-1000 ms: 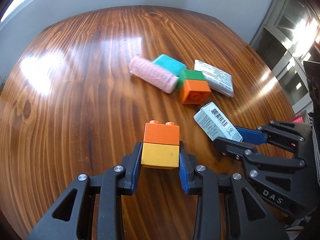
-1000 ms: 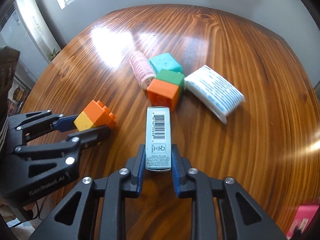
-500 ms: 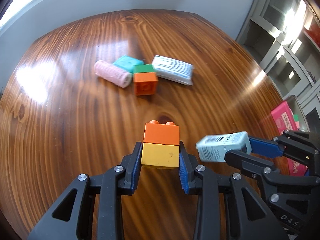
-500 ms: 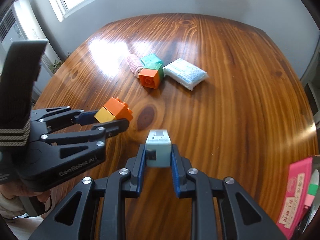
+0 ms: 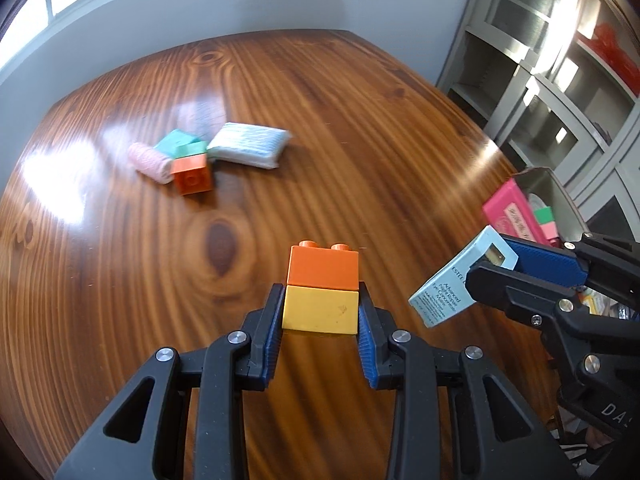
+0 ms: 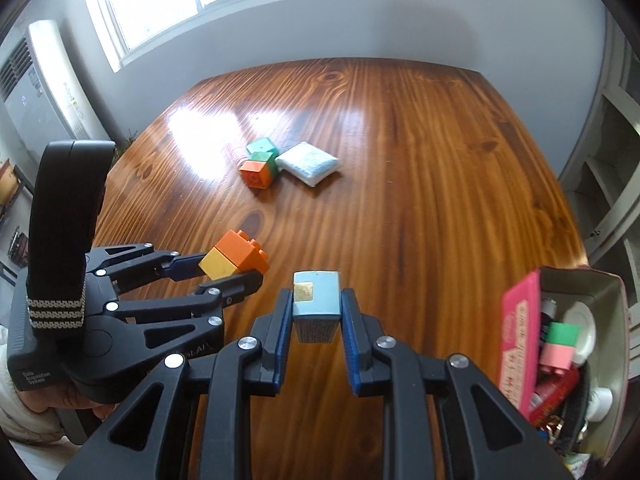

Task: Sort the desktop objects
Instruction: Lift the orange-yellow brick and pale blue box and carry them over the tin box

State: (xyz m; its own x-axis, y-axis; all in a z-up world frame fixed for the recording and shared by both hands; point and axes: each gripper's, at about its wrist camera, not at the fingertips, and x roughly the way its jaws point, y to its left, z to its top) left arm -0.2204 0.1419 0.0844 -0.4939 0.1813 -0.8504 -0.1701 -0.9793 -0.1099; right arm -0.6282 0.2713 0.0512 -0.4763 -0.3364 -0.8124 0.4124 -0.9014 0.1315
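With my left claw (image 5: 320, 316) clamped on the bricks (image 5: 321, 289) and my right claw (image 6: 316, 320) clamped on the carton (image 6: 316, 300), I judged each should clear the bin (image 6: 580, 280) rim before letting go.

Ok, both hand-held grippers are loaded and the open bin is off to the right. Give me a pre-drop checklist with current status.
1. Left hand-held gripper clamped on the orange-and-yellow stacked toy bricks: ok.
2. Right hand-held gripper clamped on the pale blue cardboard carton: ok.
3. Both loads lifted off the brown wooden table: ok.
4. Open grey bin in view: ok.
5. Free room in the bin: cannot tell, it looks crowded.
6. Gap between the two grippers: ok.
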